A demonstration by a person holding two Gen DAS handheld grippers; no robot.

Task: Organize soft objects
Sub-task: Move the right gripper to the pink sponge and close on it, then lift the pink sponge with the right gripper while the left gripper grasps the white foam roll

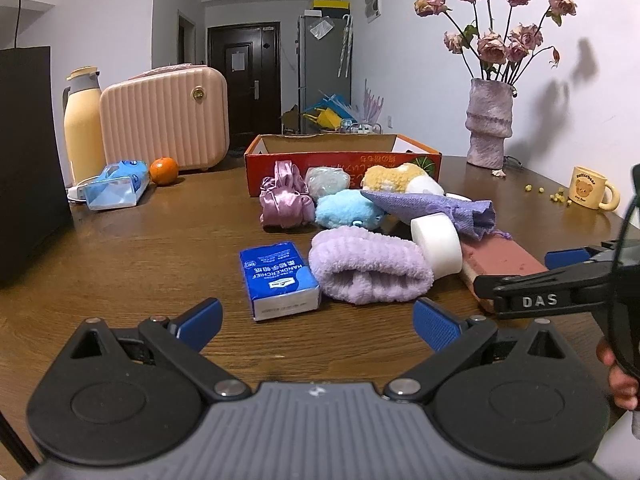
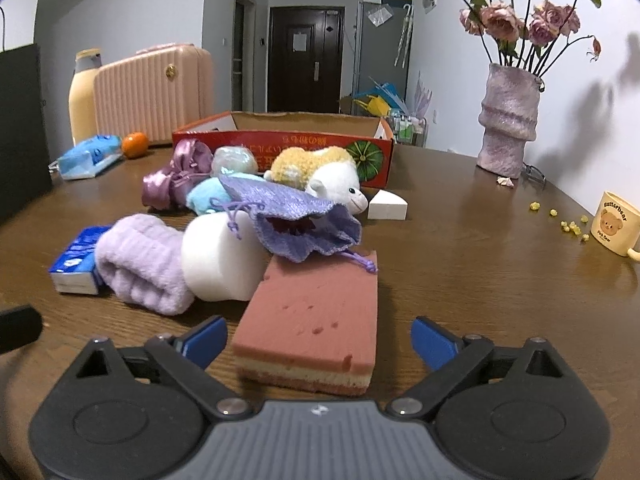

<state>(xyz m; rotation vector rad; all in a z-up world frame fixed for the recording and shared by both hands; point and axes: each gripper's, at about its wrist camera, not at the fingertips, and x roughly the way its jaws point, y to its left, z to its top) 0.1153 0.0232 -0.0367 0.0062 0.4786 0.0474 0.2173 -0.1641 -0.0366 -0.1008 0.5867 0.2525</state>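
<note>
A pile of soft things is seen heaped on a wooden table [image 2: 480, 280], just in front of an open red cardboard box [image 2: 288, 142] at twelve o'clock. In the right wrist view, the right gripper [image 2: 318, 338] is held wide, its blue pads flanking the near end of a pink sponge block [image 2: 316, 312] without pressing on it. A knitted purple pouch [image 2: 296, 220] is draped over the sponge's far end, and a white foam roll [image 2: 220, 256] leans against its side at ten o'clock.

In the left wrist view, the left gripper [image 1: 318, 322] is likewise spread wide and empty, with a blue tissue pack [image 1: 278, 278] and a rolled lilac towel [image 1: 368, 268] just ahead at twelve o'clock.

Were the sponge lifted from here, the pouch would probably be dragged along or tipped off, and the foam roll may be left to topple. A squeeze at the very end of so soft a block could also let it sag or slip. Whether the pouch's drawstring is caught on the sponge cannot be told from these views.
</note>
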